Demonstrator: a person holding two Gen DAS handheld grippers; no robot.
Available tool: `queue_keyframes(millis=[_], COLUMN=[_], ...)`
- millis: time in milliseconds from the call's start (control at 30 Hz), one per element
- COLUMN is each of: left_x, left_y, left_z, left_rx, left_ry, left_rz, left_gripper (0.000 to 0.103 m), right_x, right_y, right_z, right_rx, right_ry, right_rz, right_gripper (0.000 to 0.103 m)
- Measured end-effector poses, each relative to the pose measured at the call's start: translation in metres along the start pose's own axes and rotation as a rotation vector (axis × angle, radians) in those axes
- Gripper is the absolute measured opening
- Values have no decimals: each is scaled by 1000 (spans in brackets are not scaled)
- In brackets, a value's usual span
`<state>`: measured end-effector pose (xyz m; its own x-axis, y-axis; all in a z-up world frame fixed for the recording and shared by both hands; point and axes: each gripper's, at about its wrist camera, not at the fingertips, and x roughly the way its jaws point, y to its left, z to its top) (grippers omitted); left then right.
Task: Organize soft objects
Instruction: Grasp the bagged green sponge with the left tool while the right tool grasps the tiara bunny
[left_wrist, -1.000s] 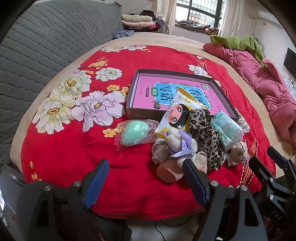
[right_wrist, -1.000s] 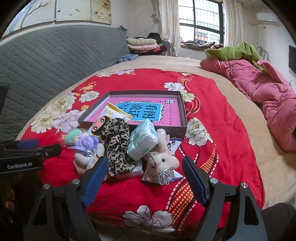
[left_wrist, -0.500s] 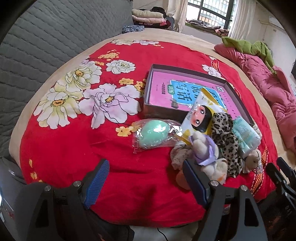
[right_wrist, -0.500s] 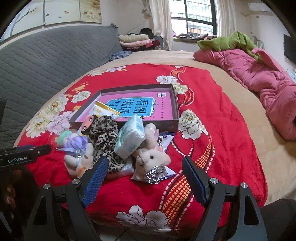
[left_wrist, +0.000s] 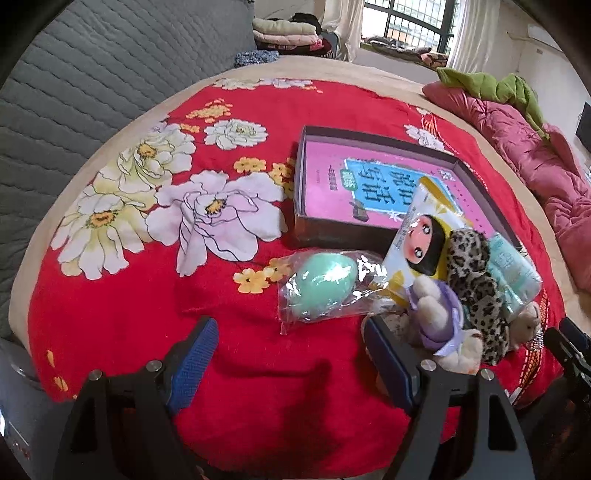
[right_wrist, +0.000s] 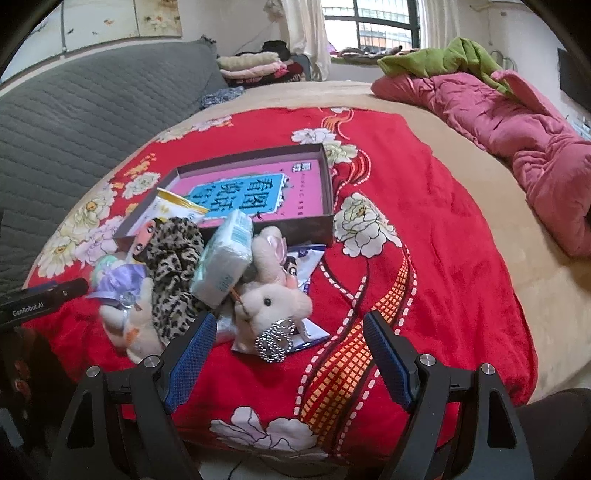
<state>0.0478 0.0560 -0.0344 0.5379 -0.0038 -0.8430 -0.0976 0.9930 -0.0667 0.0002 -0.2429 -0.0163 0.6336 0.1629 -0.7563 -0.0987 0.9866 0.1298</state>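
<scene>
A pile of soft things lies on the red floral blanket (left_wrist: 129, 314) in front of a shallow dark box (left_wrist: 325, 232) with a pink bottom. In the pile: a green egg-shaped sponge in a clear bag (left_wrist: 325, 284), a yellow packet with a doll face (left_wrist: 421, 240), a leopard scrunchie (left_wrist: 472, 280), a plush in a purple dress (left_wrist: 439, 317), a tissue pack (right_wrist: 225, 258) and a pink plush bunny (right_wrist: 273, 299). My left gripper (left_wrist: 291, 358) is open and empty, just in front of the sponge bag. My right gripper (right_wrist: 291, 354) is open and empty, in front of the bunny.
A grey quilted headboard (left_wrist: 74, 74) stands to the left. A pink quilt (right_wrist: 517, 122) with a green cloth (right_wrist: 443, 59) lies at the far right. Folded clothes (right_wrist: 255, 66) are stacked by the window. The blanket's near edge drops off below the grippers.
My left gripper has moved forward and left over the blanket, closer to the sponge bag. My right gripper has moved closer to the bunny. Both stay open.
</scene>
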Motion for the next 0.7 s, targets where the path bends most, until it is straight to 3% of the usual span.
queue_keyframes(millis=[533,700], left_x=[30,34], left_y=[4,-1], left_z=[14,20], left_rx=[46,80], left_ry=[19,10], left_rz=[5,-10], left_gripper=[81,81], right_x=[45,47], right_y=[12,10], right_z=[8,11], right_rx=[-120,-129], right_ry=[62,54], right_rz=[-51,-49], right_gripper=[82,75])
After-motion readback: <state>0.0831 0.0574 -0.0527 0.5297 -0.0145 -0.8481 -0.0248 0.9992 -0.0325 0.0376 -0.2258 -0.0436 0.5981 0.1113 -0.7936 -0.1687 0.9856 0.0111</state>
